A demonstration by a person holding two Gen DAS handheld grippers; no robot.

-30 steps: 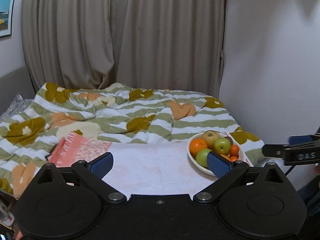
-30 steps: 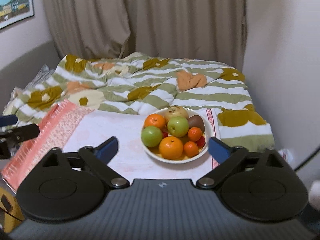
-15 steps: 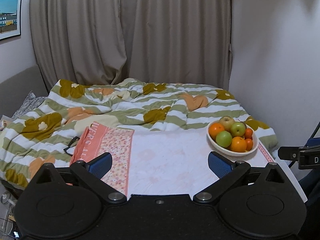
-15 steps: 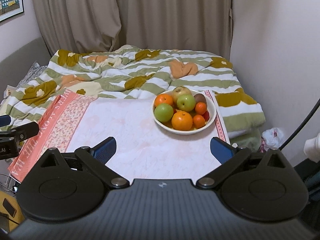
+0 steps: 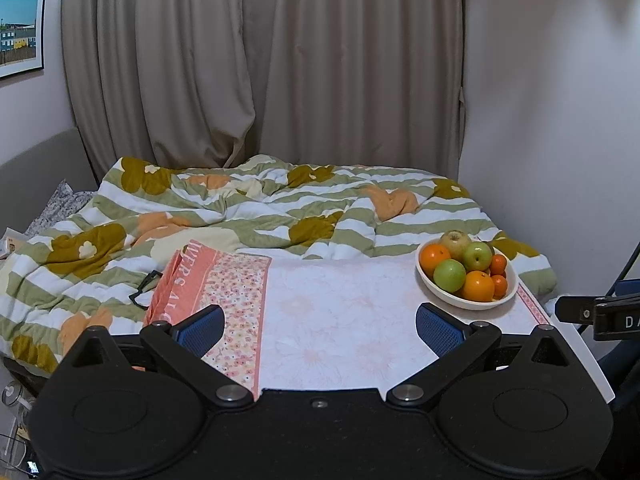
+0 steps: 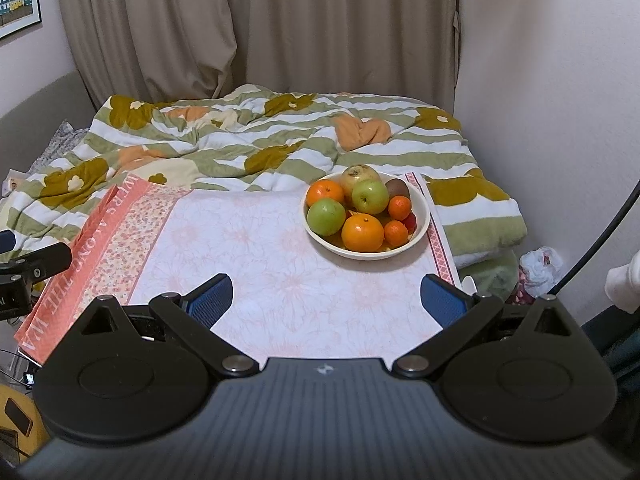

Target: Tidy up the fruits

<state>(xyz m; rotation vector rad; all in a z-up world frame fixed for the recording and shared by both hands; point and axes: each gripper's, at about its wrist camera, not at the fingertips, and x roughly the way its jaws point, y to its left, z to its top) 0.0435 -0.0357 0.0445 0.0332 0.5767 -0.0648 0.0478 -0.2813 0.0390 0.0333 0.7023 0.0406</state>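
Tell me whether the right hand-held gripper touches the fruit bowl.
Apart. The right wrist view shows bare cloth between the right hand-held gripper and the bowl.

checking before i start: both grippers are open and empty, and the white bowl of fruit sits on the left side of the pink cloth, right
Not quite. The white bowl of fruit sits on the right side of the pink cloth, as the right wrist view shows. The left gripper and right gripper are indeed open and empty.
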